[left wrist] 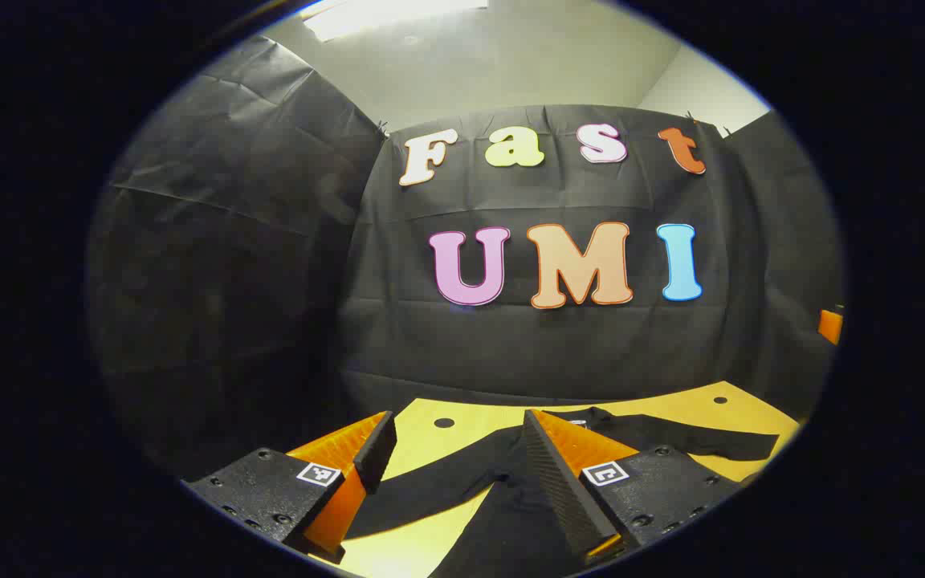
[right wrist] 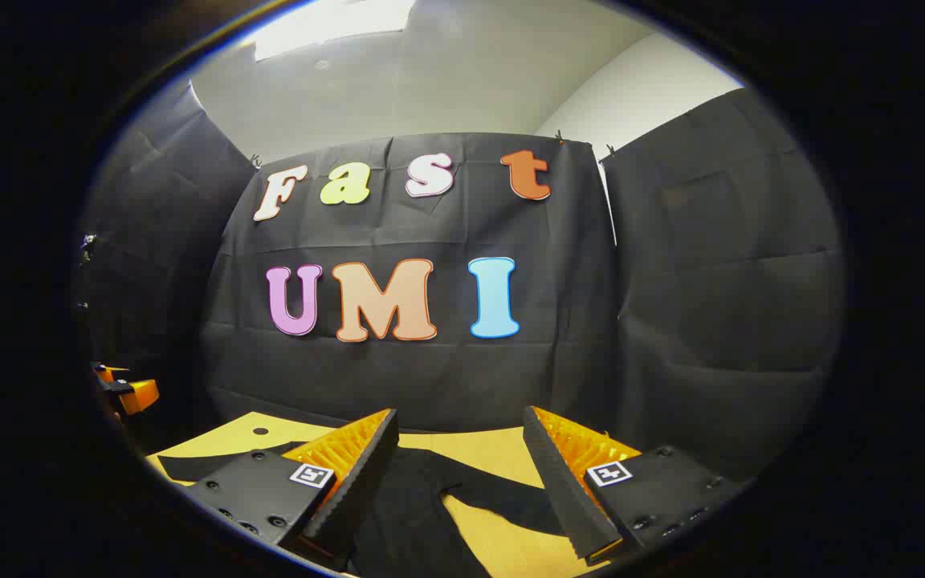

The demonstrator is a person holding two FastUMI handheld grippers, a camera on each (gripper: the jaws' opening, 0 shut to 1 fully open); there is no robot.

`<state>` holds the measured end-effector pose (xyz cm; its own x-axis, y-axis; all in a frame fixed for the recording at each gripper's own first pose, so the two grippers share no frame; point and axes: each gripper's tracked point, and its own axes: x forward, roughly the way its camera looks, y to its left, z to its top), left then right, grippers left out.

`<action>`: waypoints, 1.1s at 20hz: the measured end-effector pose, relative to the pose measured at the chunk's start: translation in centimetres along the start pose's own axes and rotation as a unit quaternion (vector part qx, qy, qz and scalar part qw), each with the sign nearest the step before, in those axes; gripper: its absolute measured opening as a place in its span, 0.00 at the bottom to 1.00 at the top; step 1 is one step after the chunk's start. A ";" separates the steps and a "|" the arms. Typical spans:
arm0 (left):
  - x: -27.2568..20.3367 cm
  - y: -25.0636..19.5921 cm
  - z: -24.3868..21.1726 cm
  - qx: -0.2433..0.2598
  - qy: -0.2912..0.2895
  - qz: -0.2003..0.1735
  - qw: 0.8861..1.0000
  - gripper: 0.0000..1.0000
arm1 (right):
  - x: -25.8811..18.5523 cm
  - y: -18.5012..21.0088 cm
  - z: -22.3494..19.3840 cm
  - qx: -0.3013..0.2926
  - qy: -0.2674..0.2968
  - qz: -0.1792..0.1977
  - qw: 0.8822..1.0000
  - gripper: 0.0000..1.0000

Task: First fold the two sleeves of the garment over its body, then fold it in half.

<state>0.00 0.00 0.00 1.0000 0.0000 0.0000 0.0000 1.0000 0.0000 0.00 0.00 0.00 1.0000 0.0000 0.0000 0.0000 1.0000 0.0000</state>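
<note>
Garment: a black long-sleeved top of soft fabric (left wrist: 503,498) is laid flat on the yellow counter (left wrist: 422,437), body toward the cameras, collar toward the black cloth wall. Both sleeves are spread outward and lie unfolded; no fold of the body is seen, so the task is judged to be at its first step.

In the left gripper view, one sleeve (left wrist: 430,486) runs from the shoulder out to the left and passes between the fingers of the left hand-held gripper (left wrist: 454,449); the other sleeve (left wrist: 703,440) stretches away to the right, well apart. The long axis of the sleeves is thus crosswise to the gripper's line of sight. The left hand-held gripper is spread wide, nothing held, and is raised above the cloth.

In the right gripper view, the garment body (right wrist: 406,514) lies below and between the fingers of the right hand-held gripper (right wrist: 458,453), with a sleeve (right wrist: 503,494) trailing to the right beneath it. This gripper is likewise wide apart and empty. The left hand-held gripper is glimpsed at the far left edge (right wrist: 129,392).

Each sleeve is judged nearer to the gripper on its own side; a descent onto the sleeve, toward its outer end, would be required first.
</note>
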 end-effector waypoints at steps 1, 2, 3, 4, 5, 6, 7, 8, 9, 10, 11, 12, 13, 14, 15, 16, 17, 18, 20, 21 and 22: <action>-0.1 0.0 -0.1 0.002 0.002 0.001 1.000 0.92 | -0.1 0.0 -0.1 -0.001 0.001 0.001 1.000 0.98; -0.1 0.1 -0.1 0.003 0.001 0.001 1.000 0.92 | -0.1 0.0 -0.1 -0.003 0.002 0.001 1.000 0.98; -0.2 -0.1 0.0 0.002 0.000 -0.001 1.000 0.92 | -0.2 -0.1 -0.3 -0.003 0.003 0.000 1.000 0.98; -0.3 -0.2 0.1 0.002 -0.001 -0.002 1.000 0.93 | -0.2 -0.2 -0.3 -0.003 0.004 -0.001 1.000 0.98; -0.3 -0.2 0.2 0.001 -0.001 -0.004 1.000 0.92 | -0.2 -0.2 -0.5 -0.002 0.006 -0.002 1.000 0.98; -0.3 -0.4 0.0 0.002 0.000 -0.007 1.000 0.92 | -0.1 -0.2 -0.4 -0.002 0.007 -0.003 1.000 0.98; -0.2 -0.5 -0.1 0.003 0.002 -0.008 1.000 0.92 | -0.1 -0.1 -0.5 -0.003 0.010 -0.002 1.000 0.98; -0.2 -0.4 -0.3 0.003 0.005 -0.008 1.000 0.92 | -0.2 0.0 -0.4 -0.006 0.011 -0.001 1.000 0.98; -0.2 -0.6 -0.3 0.001 0.008 -0.011 1.000 0.92 | -0.3 0.0 -0.3 -0.009 0.009 -0.001 1.000 0.98; -0.3 -0.8 -0.4 0.000 0.010 -0.016 1.000 0.92 | -0.4 -0.1 0.0 -0.012 0.005 -0.002 1.000 1.00; -0.3 -1.0 -0.5 0.001 0.012 -0.019 1.000 0.92 | -0.6 0.0 0.1 -0.013 0.003 -0.003 1.000 0.98; -0.3 -1.1 -0.5 0.003 0.012 -0.021 1.000 0.92 | -0.6 -0.2 0.1 -0.013 0.003 -0.005 1.000 0.98; -0.2 -1.3 -0.3 0.003 0.011 -0.024 1.000 0.92 | -0.8 -0.3 -0.1 -0.012 0.003 -0.006 1.000 0.98; -0.2 -1.4 -0.2 0.004 0.009 -0.026 1.000 0.92 | -0.9 -0.3 -0.1 -0.010 0.004 -0.008 1.000 0.98; -0.1 -1.7 0.0 0.005 0.007 -0.030 1.000 0.93 | -1.0 -0.4 -0.2 -0.008 0.005 -0.009 1.000 0.98; 0.0 -1.9 -0.1 0.008 0.006 -0.033 0.999 0.93 | -1.1 -0.6 -0.2 -0.007 0.005 -0.011 1.000 0.98; 0.0 -1.9 -0.1 0.010 0.005 -0.033 0.999 0.93 | -1.1 -0.7 -0.4 -0.007 0.006 -0.013 1.000 0.98; 0.0 -1.9 -0.2 0.010 0.006 -0.034 0.999 0.93 | -1.2 -0.9 -0.4 -0.007 0.008 -0.015 1.000 0.98; -0.1 -2.2 -0.4 0.007 0.009 -0.036 0.999 0.93 | -1.4 -1.1 -0.6 -0.007 0.010 -0.017 1.000 0.98; -0.1 -2.1 -0.4 0.007 0.010 -0.036 0.999 0.93 | -1.5 -1.1 -0.6 -0.006 0.009 -0.018 1.000 0.98; -0.1 -2.2 -0.6 0.005 0.011 -0.036 0.999 0.93 | -1.5 -1.1 -0.6 -0.005 0.009 -0.018 1.000 0.98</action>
<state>-0.11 -2.19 -0.58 0.9972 -0.0713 -0.0234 0.0716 0.9974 0.0101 -1.49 -1.11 -0.63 0.9992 -0.0366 -0.0187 0.0364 0.9993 -0.0107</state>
